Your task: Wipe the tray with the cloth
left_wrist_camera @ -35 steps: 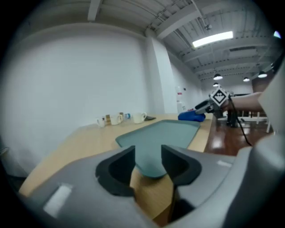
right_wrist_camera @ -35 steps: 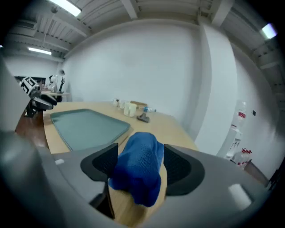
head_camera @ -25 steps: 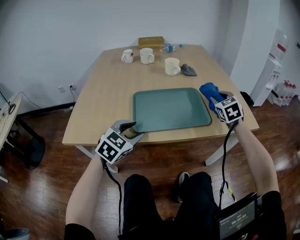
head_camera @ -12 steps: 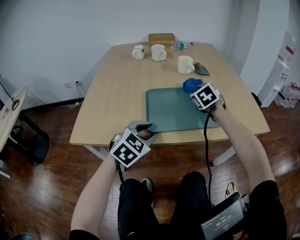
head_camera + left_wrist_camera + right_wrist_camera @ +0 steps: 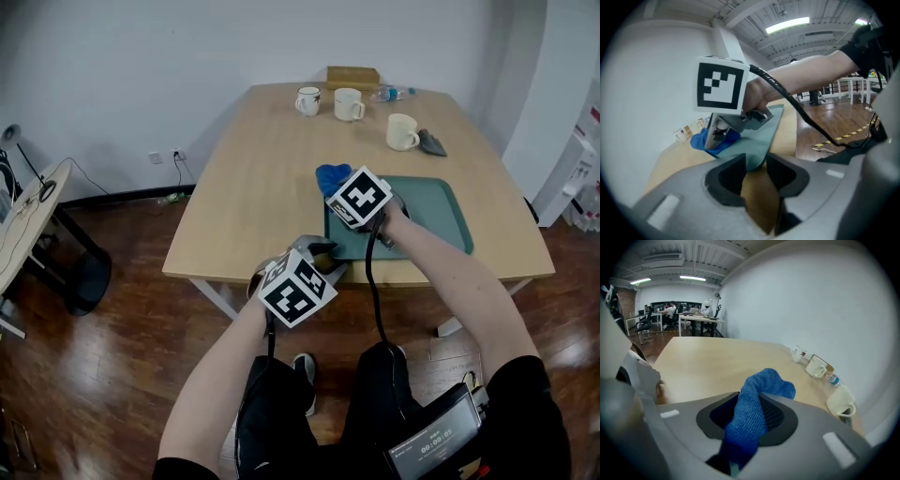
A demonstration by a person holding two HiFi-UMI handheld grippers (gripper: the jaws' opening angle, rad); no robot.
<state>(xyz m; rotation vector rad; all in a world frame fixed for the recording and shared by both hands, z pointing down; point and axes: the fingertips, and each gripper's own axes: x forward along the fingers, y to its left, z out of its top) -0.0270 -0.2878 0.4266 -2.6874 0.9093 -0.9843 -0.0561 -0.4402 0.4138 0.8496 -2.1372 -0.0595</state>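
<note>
1. My left gripper (image 5: pixel 321 255) sits at the near-left corner of the tray (image 5: pixel 431 211). Its jaws are wide and have just been closing. The corner lies between them, but I see no pad pressing on it.
2. Risk: if the corner is not pinched before I push, the tray may slide on the table (image 5: pixel 253 169).
3. My right gripper (image 5: pixel 339 186) is clamped on the blue cloth (image 5: pixel 332 175), at the tray's far-left corner.
4. Risk: the cloth bunches past the jaw tips and overhangs the tray's left rim. I could end up wiping table rather than tray.
5. Risk: a long stroke to the right ends near the cream mug (image 5: pixel 401 131), just beyond the tray's far rim.
</note>
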